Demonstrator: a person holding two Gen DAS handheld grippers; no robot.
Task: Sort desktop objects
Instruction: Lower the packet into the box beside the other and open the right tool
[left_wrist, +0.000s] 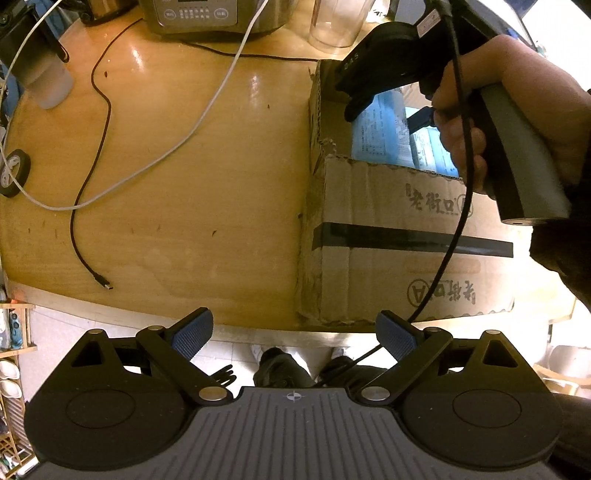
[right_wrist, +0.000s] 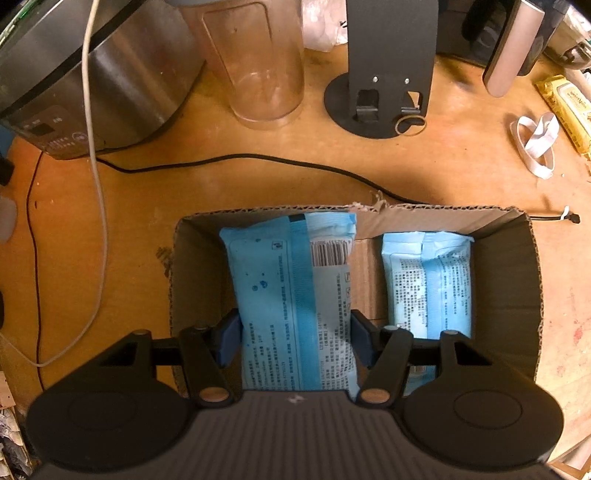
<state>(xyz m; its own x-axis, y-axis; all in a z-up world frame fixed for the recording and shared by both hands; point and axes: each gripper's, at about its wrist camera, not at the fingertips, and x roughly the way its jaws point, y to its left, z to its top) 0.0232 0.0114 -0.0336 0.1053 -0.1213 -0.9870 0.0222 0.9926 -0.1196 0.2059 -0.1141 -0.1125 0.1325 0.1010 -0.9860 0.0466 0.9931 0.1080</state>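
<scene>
Wipes pack (right_wrist: 295, 306) sits clamped in my right gripper (right_wrist: 293, 338) over the box (right_wrist: 517, 295) (one pack (right_wrist: 428, 284) already inside); left gripper (left_wrist: 293, 334) gapes empty; bench (right_wrist: 461, 177) clutter remains.

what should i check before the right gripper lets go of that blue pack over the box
1. Right hand-held gripper holds the large blue plastic wipes pack from both sides: ok.
2. Pack is above the open brown cardboard box, inside its walls: ok.
3. Landing spot free: the smaller blue plastic pack lies to the right, with bare cardboard between: ok.
4. Pack resting on the box floor already: cannot tell.
5. Left hand-held gripper is open, empty and back at the table edge, outside the box: ok.
6. Black cable lies on the wooden table behind the box, not over it: ok.
</scene>
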